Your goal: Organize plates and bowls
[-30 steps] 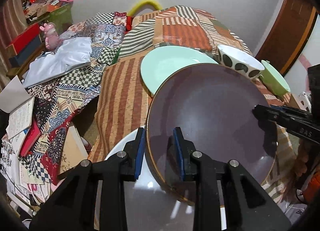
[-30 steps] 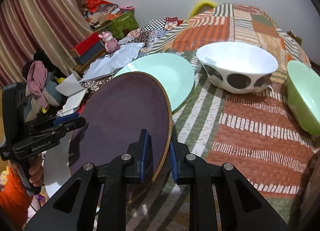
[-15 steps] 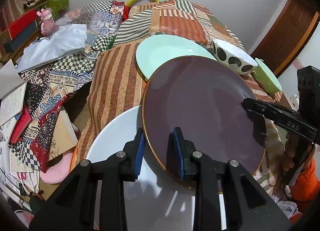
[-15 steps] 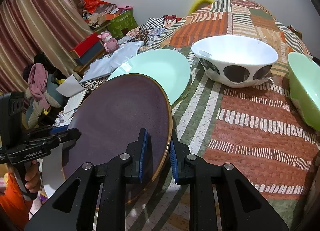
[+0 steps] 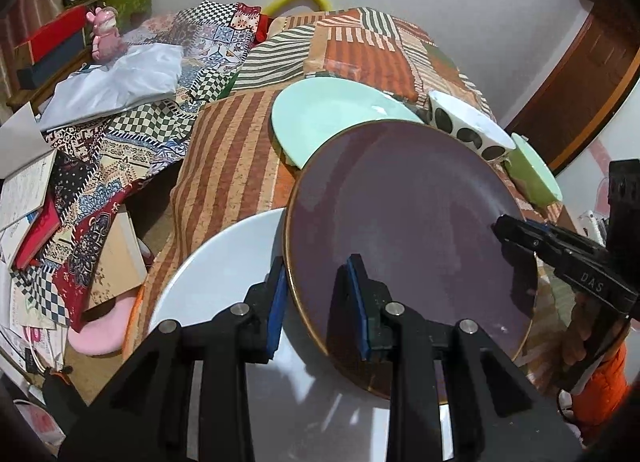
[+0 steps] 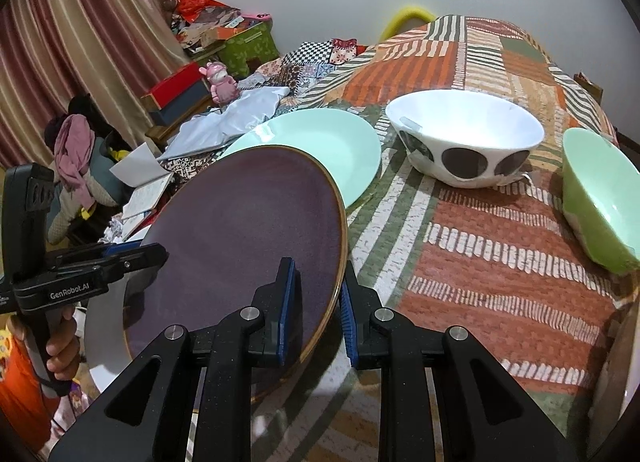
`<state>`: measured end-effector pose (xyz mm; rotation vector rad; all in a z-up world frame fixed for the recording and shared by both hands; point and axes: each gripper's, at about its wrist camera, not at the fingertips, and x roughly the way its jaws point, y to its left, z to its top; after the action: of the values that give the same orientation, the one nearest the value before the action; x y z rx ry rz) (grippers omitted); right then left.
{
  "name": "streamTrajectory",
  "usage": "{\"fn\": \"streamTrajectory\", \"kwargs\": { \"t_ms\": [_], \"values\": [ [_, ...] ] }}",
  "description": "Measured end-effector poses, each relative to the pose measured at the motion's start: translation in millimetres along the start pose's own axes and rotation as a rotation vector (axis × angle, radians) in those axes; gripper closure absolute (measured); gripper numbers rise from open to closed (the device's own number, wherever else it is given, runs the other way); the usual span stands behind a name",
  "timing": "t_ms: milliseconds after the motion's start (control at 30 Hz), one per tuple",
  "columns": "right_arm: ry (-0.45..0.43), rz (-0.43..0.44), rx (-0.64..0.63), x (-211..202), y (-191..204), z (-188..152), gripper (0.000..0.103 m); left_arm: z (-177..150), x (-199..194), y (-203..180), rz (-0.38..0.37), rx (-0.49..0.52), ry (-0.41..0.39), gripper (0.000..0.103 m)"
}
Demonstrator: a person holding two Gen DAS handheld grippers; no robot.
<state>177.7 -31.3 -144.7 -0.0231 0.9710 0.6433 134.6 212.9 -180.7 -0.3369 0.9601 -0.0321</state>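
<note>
The purple plate (image 5: pixel 404 230) is held by its rim from two sides, tilted, above the white plate (image 5: pixel 224 262), which fills the lower left of the left wrist view. Whether the two plates touch cannot be told.

The left gripper (image 5: pixel 316 302) is clamped on the purple plate's near rim at lower centre of its own view: one blue pad sits on the upper face, the other under the rim. In the right wrist view the same gripper enters from the left edge, held by a hand (image 6: pixel 60 346).

The right gripper (image 6: pixel 316 302) is clamped on the opposite rim, one pad on the face and one behind the edge. In the left wrist view it enters from the right edge.

Containers, right wrist view:
- Spotted white bowl (image 6: pixel 468 142), upper centre right, upright on the striped bedcover (image 6: pixel 480 282). Interior empty.
- Green bowl (image 6: pixel 600 198), right edge, tilted with its opening facing left. Interior empty.

The mint plate (image 6: pixel 320 146) lies flat on the bedcover, above the purple plate in the frame and left of the spotted bowl. Nothing rests on it.
</note>
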Motion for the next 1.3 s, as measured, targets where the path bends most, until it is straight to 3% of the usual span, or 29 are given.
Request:
{"fn": "streamTrajectory", "kwargs": {
  "t_ms": [567, 1300],
  "values": [
    [-0.032, -0.007, 0.052, -32.9, -21.7, -11.3, 0.084, -9.2, -15.0, -42.8, -0.015, 0.044, -0.042, 0.075],
    [-0.071, -0.059, 0.15, -81.3, -63.2, -56.1, 0.084, -37.3, -6.5, -119.1, -0.059, 0.115, 0.007, 0.075]
  ]
}}
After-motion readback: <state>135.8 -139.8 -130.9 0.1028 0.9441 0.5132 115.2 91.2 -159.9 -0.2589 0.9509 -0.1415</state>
